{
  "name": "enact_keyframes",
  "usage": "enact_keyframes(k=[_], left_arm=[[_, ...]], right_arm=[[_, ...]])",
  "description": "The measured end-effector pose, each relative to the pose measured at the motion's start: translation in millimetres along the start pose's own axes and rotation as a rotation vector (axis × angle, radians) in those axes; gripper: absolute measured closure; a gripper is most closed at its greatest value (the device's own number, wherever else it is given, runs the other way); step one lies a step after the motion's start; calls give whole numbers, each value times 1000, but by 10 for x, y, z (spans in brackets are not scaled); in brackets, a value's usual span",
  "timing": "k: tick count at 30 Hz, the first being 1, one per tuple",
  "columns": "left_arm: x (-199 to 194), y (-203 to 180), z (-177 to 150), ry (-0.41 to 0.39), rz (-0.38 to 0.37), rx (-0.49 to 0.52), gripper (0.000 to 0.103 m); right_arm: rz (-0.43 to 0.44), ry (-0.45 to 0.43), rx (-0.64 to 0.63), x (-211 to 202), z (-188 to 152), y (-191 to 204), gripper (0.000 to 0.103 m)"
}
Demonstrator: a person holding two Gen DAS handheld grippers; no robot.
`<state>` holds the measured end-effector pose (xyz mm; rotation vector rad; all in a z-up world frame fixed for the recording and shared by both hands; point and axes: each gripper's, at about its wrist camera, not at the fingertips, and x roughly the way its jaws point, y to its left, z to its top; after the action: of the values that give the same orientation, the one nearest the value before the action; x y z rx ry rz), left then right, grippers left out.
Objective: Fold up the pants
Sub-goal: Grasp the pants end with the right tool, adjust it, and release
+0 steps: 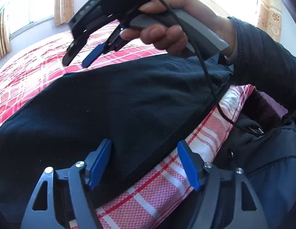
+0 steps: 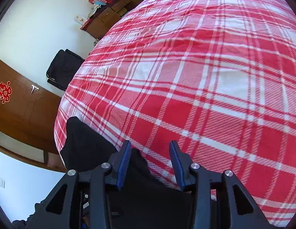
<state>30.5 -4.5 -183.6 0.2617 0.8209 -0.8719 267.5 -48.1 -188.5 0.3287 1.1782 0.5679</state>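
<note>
The dark pants (image 1: 113, 103) lie spread across the bed (image 1: 33, 70), on its red-and-white checked cover. The left gripper (image 1: 146, 162) has its blue fingers (image 1: 99, 162) spread apart and grasping nothing; the edge of the pants runs between them, with the checked cover under the right-hand finger. Beyond them, the right gripper (image 1: 77, 61) hangs over the far edge of the pants, fingers parted and empty. In the right wrist view, a fold of pants (image 2: 83, 143) lies beside its left-hand finger (image 2: 124, 164).
</note>
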Motion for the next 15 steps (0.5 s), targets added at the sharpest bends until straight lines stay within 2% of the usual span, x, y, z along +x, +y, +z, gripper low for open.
enact_keyframes(k=[3, 5, 7, 11, 15], left_arm=[[-7, -13, -2, 4, -4, 9, 30], [-17, -1, -5, 3, -12, 8, 30], [-15, -11, -5, 4, -10, 12, 30], [-15, -18, -5, 5, -12, 15, 30], [-22, -8, -6, 4, -18, 13, 30]], right_arm=[[19, 33, -6, 85, -53, 47, 69], [30, 42, 2, 118, -64, 56, 87], [50, 48, 2, 144, -73, 82, 97], [50, 1, -24, 52, -86, 204, 101], [42, -95, -67, -179, -82, 343, 102]])
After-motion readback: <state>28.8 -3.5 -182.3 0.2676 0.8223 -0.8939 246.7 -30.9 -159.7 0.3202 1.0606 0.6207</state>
